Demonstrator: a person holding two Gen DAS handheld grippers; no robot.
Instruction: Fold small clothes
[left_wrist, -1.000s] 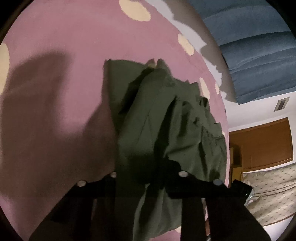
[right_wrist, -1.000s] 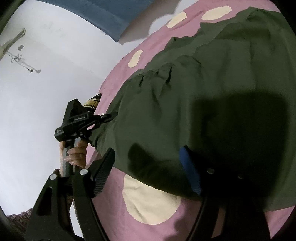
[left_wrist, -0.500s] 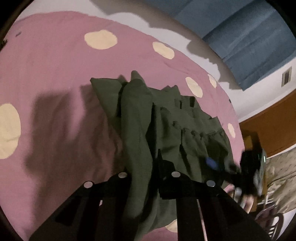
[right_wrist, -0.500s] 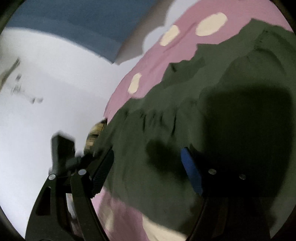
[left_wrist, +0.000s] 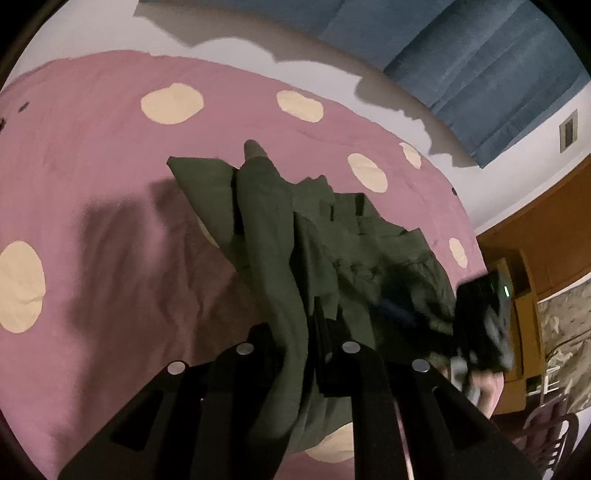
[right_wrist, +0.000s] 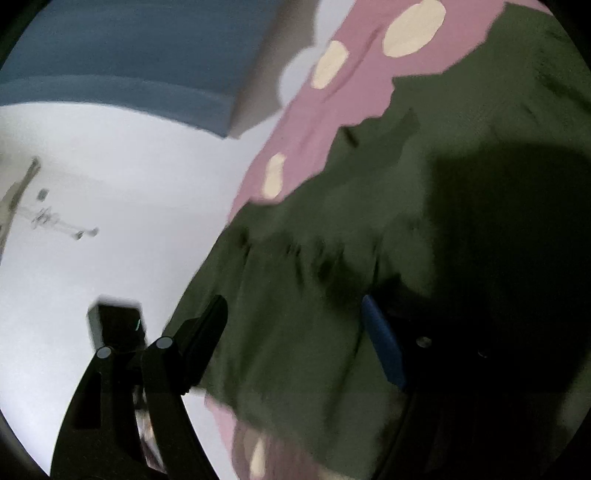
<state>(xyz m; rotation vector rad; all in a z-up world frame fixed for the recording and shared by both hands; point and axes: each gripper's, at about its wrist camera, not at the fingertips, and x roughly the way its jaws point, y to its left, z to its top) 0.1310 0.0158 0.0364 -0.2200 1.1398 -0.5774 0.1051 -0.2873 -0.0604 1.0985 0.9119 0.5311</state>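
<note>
- Left wrist view: pink bedsheet (left_wrist: 110, 206) with cream dots covered the surface; white wall (left_wrist: 92, 33) and blue curtain (left_wrist: 480, 66) behind it, brown wooden cabinet (left_wrist: 535, 236) at right edge.
- Dark green garment (left_wrist: 280, 236) lay bunched mid-sheet, one fold pulled up off it toward the camera.
- Left gripper (left_wrist: 295, 332) had its jaws pressed together, pinching that raised fold; they had just been closing on the cloth.
- Right gripper (left_wrist: 484, 317) showed blurred at the garment's right end, a hand (left_wrist: 487, 387) under it.
- No containers seen.
- Right wrist view: motion-blurred; same sheet (right_wrist: 354, 85), white wall (right_wrist: 110, 184), blue curtain (right_wrist: 110, 55) top left.
- Garment (right_wrist: 369, 240) filled the right side, partly in dark shadow.
- Right gripper (right_wrist: 295, 332) jaws were spread wide, black finger left, blue pad (right_wrist: 384, 350) right; green cloth lay between them, but I couldn't tell whether the pads pressed it.
</note>
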